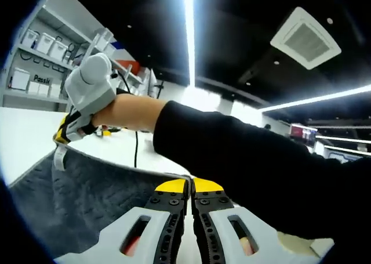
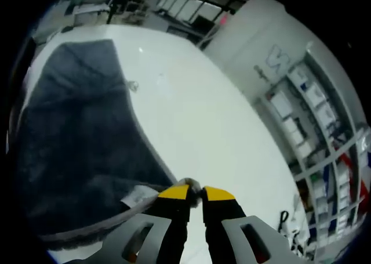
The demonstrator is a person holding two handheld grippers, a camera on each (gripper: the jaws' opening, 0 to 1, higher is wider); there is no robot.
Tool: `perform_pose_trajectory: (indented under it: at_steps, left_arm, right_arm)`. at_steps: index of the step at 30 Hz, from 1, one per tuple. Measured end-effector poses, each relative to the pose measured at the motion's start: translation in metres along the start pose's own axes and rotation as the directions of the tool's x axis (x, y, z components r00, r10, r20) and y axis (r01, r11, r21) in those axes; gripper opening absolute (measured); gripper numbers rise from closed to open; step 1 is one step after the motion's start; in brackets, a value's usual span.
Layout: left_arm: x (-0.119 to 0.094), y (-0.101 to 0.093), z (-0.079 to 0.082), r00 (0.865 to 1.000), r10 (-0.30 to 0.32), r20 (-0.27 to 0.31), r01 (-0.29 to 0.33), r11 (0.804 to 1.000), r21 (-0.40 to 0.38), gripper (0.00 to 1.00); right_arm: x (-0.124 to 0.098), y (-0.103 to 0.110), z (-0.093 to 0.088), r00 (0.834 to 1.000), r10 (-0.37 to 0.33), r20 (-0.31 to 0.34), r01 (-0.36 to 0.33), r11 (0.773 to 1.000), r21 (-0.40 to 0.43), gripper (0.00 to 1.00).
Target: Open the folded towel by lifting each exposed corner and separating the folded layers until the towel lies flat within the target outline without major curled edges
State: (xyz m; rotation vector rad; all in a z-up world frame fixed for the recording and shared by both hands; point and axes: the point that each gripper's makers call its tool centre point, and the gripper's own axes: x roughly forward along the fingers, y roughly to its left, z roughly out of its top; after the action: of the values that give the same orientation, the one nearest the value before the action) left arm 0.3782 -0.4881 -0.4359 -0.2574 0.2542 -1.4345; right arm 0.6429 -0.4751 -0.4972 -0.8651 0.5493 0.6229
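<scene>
A dark grey towel (image 1: 75, 197) hangs lifted at the lower left of the left gripper view, its pale edge running up to my left gripper (image 1: 190, 187), whose yellow-tipped jaws are shut on that edge. The right gripper (image 1: 65, 132) shows at the upper left, pinching the towel's far corner just above a white label (image 1: 58, 159). A black sleeve (image 1: 249, 159) crosses between the two grippers. In the right gripper view the towel (image 2: 75, 130) spreads over the white table (image 2: 208, 119). My right gripper (image 2: 196, 194) is shut on its near corner, beside the label (image 2: 139, 196).
Shelves with white boxes (image 1: 40, 43) stand behind the table, and more shelving (image 2: 316, 119) lines the wall. A black cable (image 1: 137, 149) hangs near the far gripper. A small clear object (image 2: 133, 86) lies on the table by the towel's edge.
</scene>
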Motion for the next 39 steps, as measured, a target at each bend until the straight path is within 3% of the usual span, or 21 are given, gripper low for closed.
perform_pose_trajectory:
  at_steps: [10, 17, 22, 29, 39]
  left_arm:
    - [0.021, 0.013, -0.033, 0.998, -0.001, -0.060, -0.002, 0.998, -0.057, 0.00]
    - [0.036, 0.025, -0.042, 0.996, -0.005, -0.088, -0.003, 0.997, -0.083, 0.00]
    - [0.042, 0.023, -0.063, 0.992, -0.009, -0.127, -0.003, 0.996, -0.094, 0.00]
    - [0.048, 0.023, -0.082, 0.988, -0.014, -0.157, -0.001, 0.995, -0.099, 0.00]
    - [0.060, 0.026, -0.108, 0.975, 0.000, -0.220, -0.016, 0.997, -0.072, 0.00]
  right_arm:
    - [0.036, -0.001, -0.041, 0.999, 0.040, -0.036, -0.039, 0.999, 0.032, 0.04]
    - [0.050, 0.000, -0.057, 0.997, 0.061, -0.054, -0.059, 0.997, 0.042, 0.04]
    - [0.056, 0.003, -0.068, 0.995, 0.077, -0.070, -0.073, 0.996, 0.051, 0.04]
    - [0.058, 0.008, -0.078, 0.993, 0.091, -0.080, -0.085, 0.994, 0.066, 0.04]
    - [0.059, 0.005, -0.075, 0.993, 0.095, -0.065, -0.090, 0.993, 0.083, 0.04]
